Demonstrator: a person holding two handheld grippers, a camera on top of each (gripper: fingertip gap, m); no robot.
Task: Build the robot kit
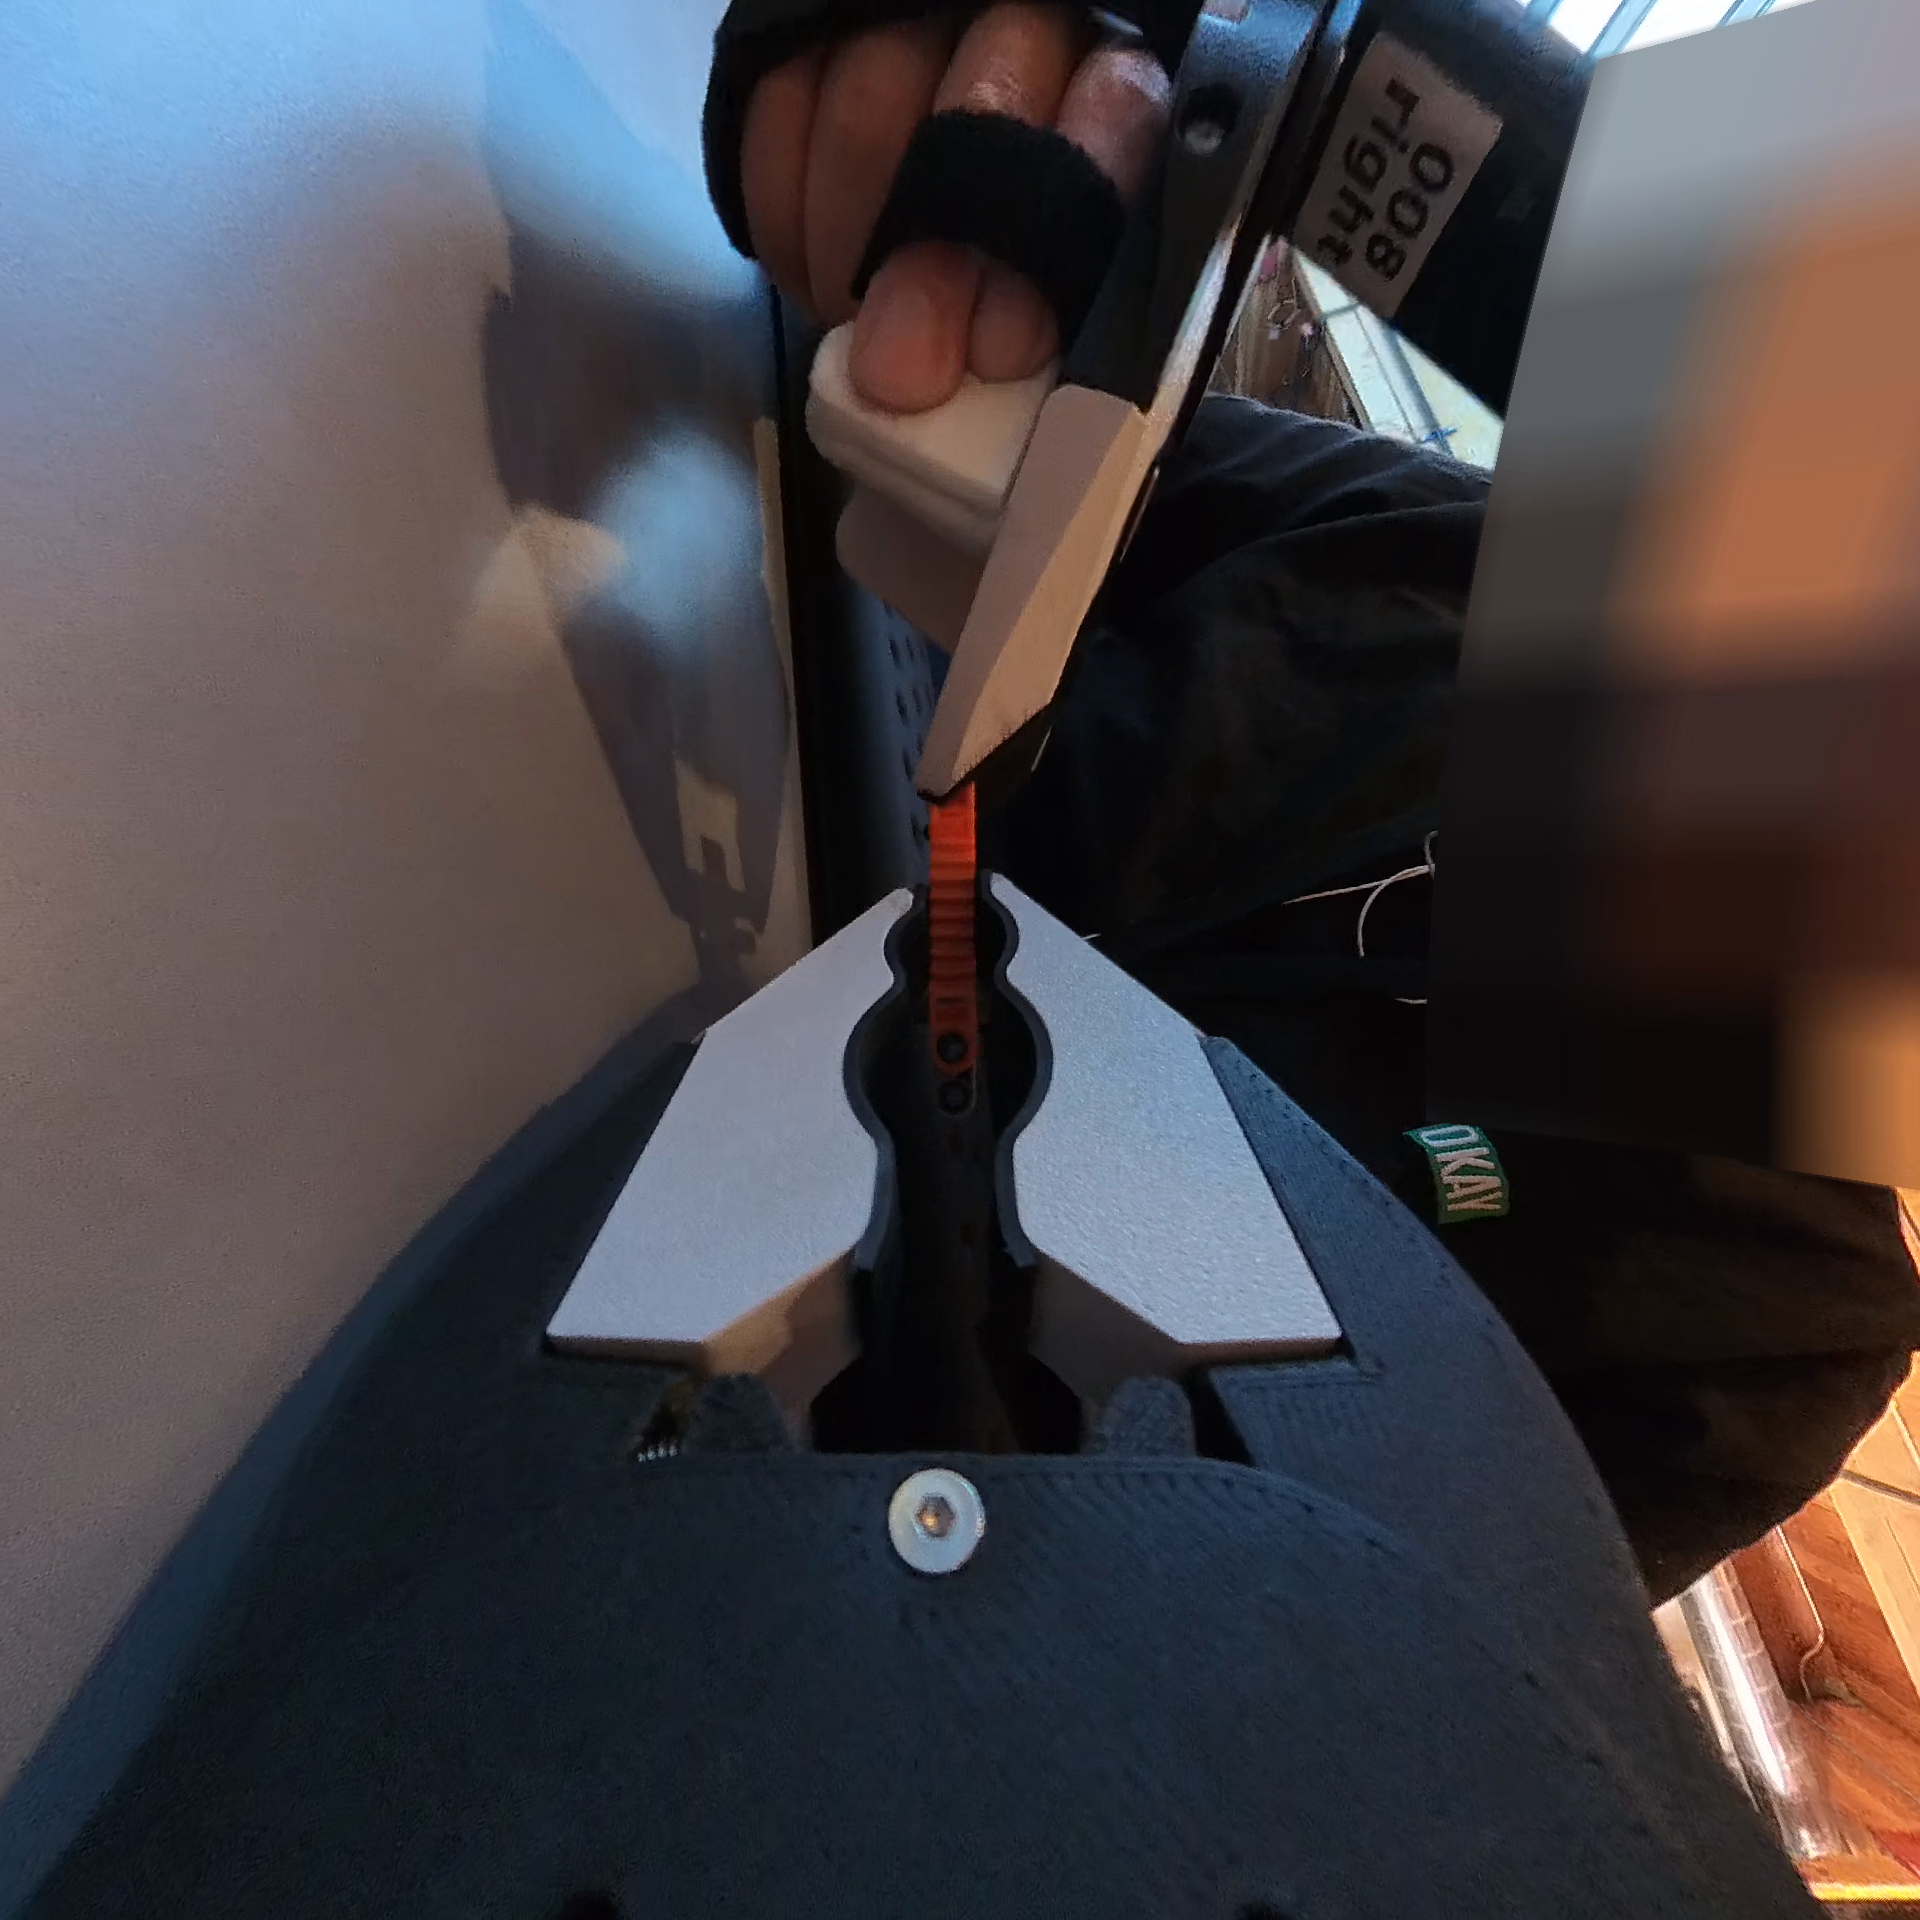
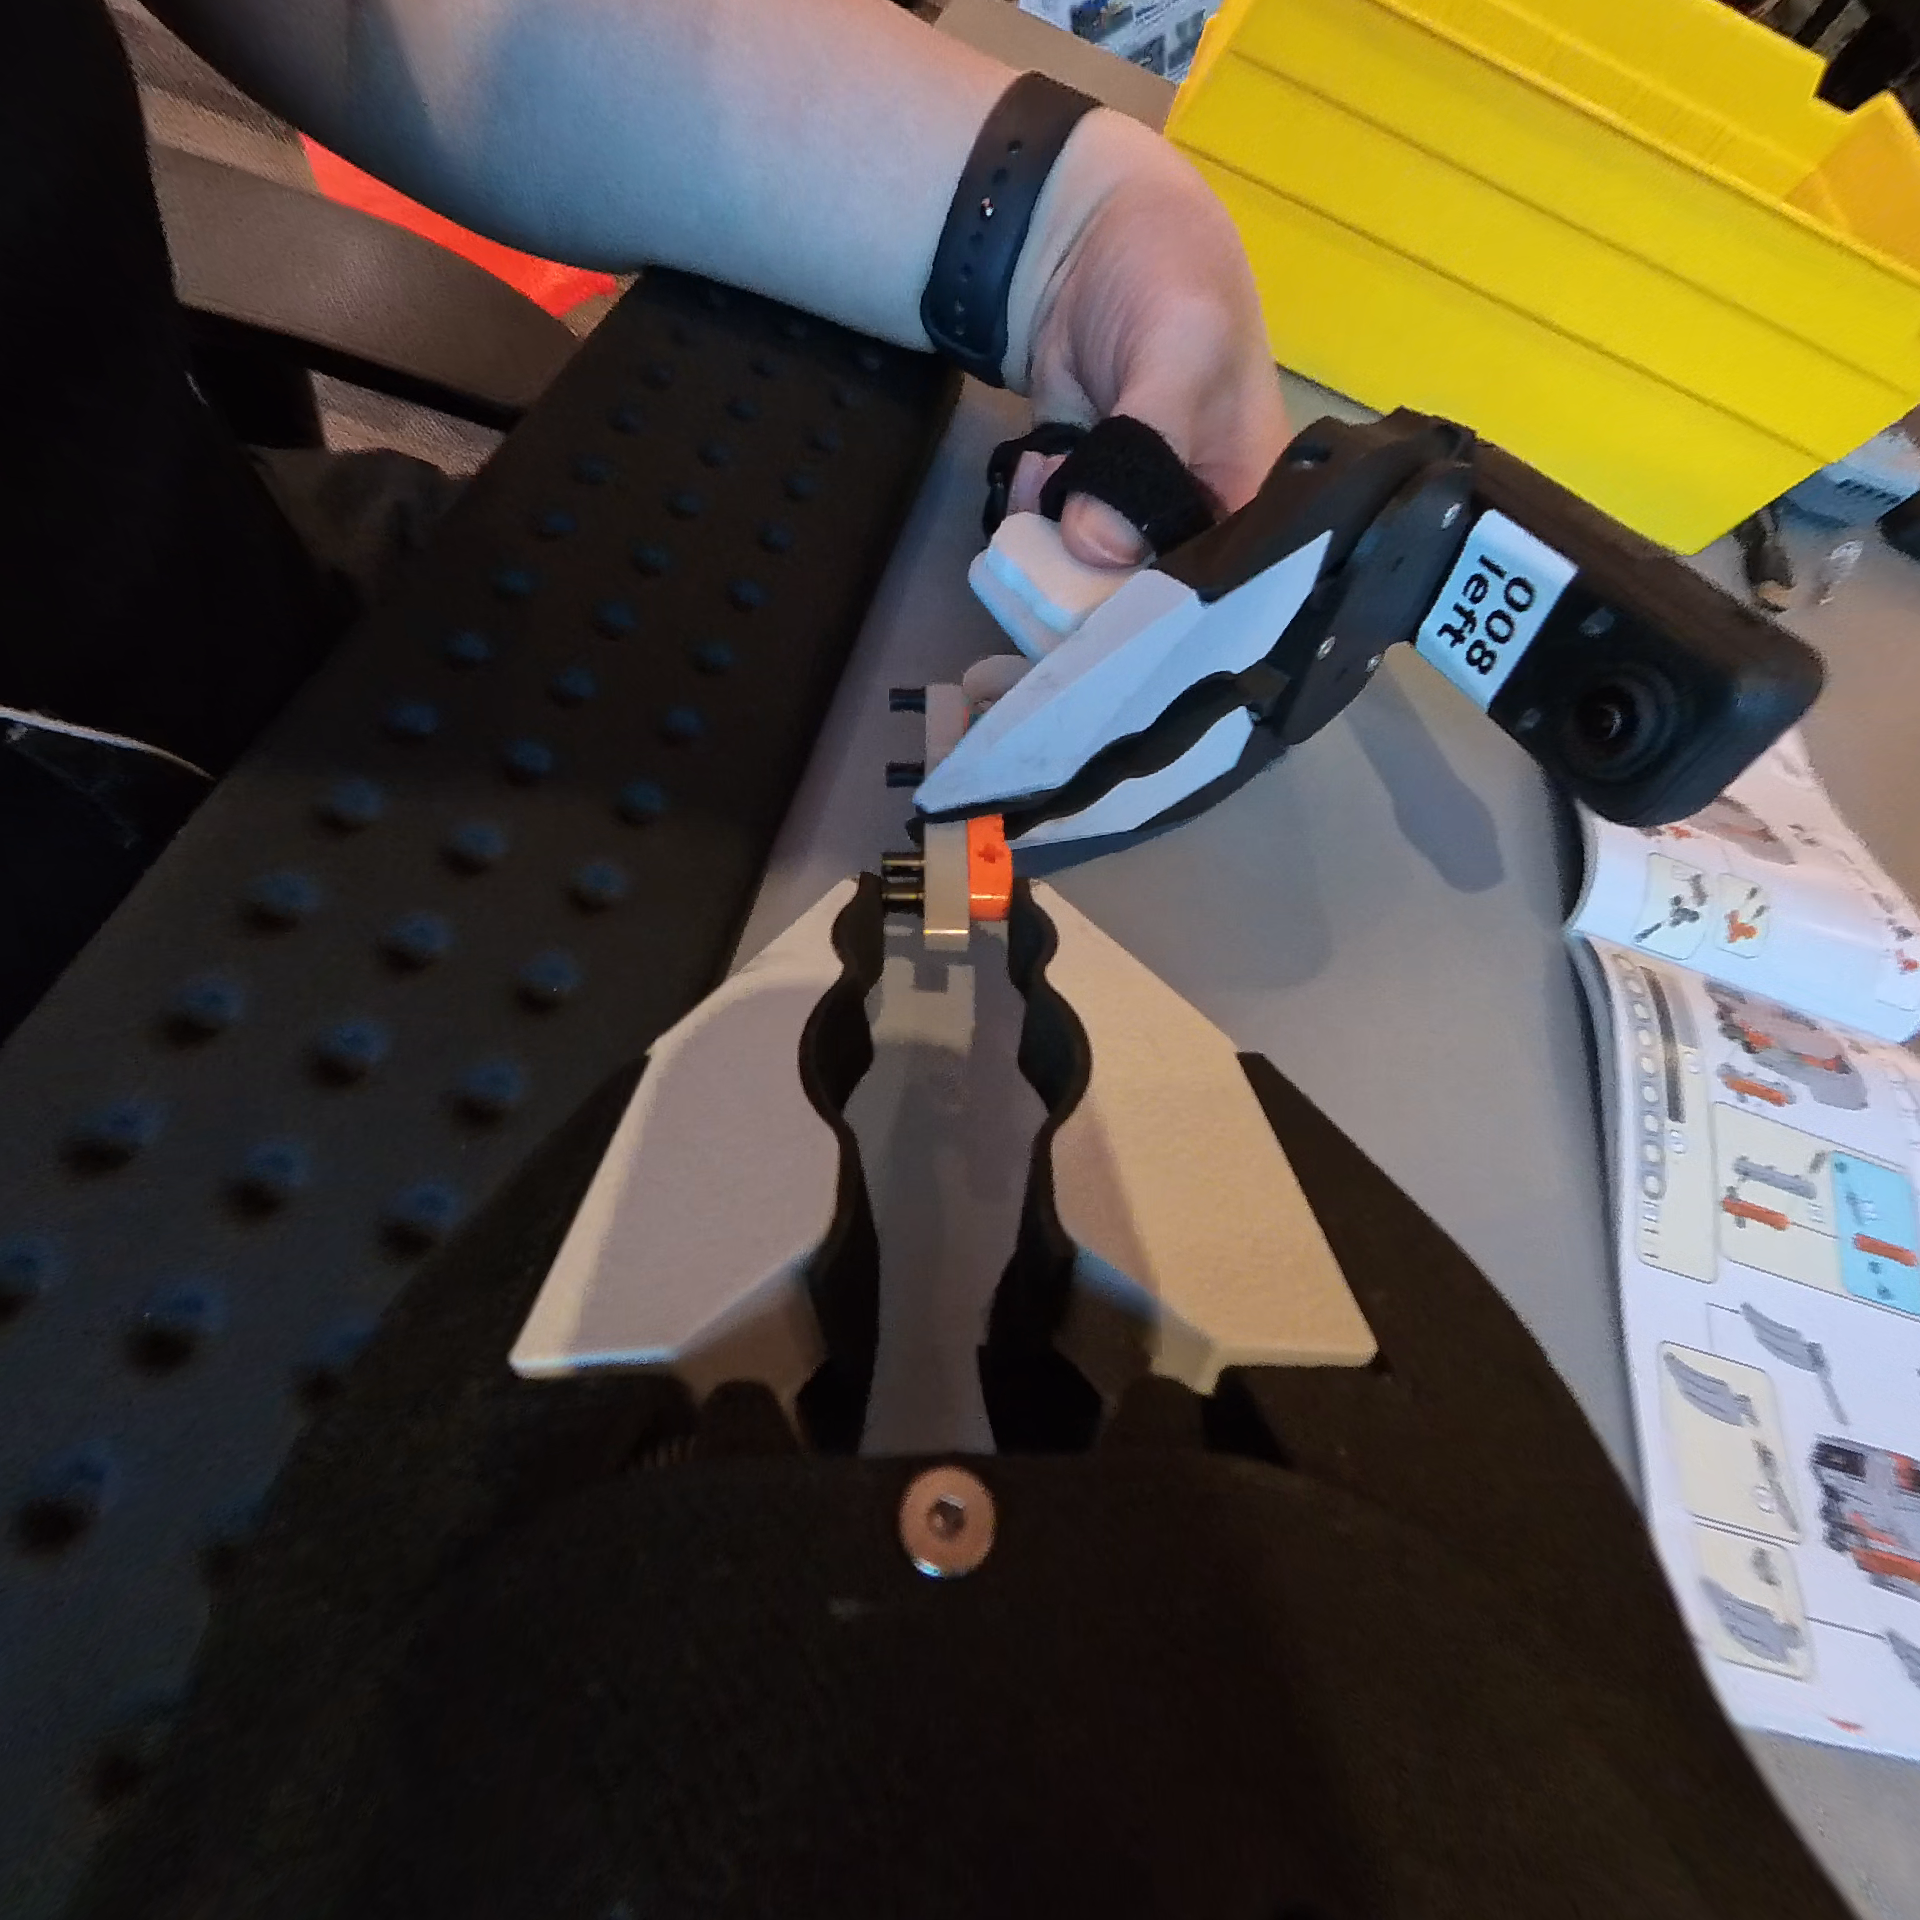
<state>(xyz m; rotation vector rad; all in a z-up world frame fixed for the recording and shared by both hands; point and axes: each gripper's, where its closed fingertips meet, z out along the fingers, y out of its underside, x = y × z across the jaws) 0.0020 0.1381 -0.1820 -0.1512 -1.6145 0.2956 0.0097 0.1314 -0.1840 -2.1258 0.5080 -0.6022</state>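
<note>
In the left wrist view my left gripper (image 1: 951, 899) is shut on a small brick assembly, of which an orange ribbed piece (image 1: 951, 914) and a black part below it show between the jaws. My right gripper (image 1: 951, 788) comes down from above and touches the top of the orange piece. In the right wrist view my right gripper (image 2: 940, 896) is shut on the same assembly: a grey beam (image 2: 945, 914) with black pins (image 2: 899, 875) and an orange connector (image 2: 987, 868). My left gripper (image 2: 971, 819) grips it from the upper right.
A black studded baseplate (image 2: 468, 831) lies to the left on the grey table (image 2: 1351, 987). A yellow bin (image 2: 1558, 260) stands at the back right. An open instruction booklet (image 2: 1766, 1299) lies at the right. A forearm with a black wristband (image 2: 987, 229) reaches across. Less than 4 cm separates the two grippers' tips.
</note>
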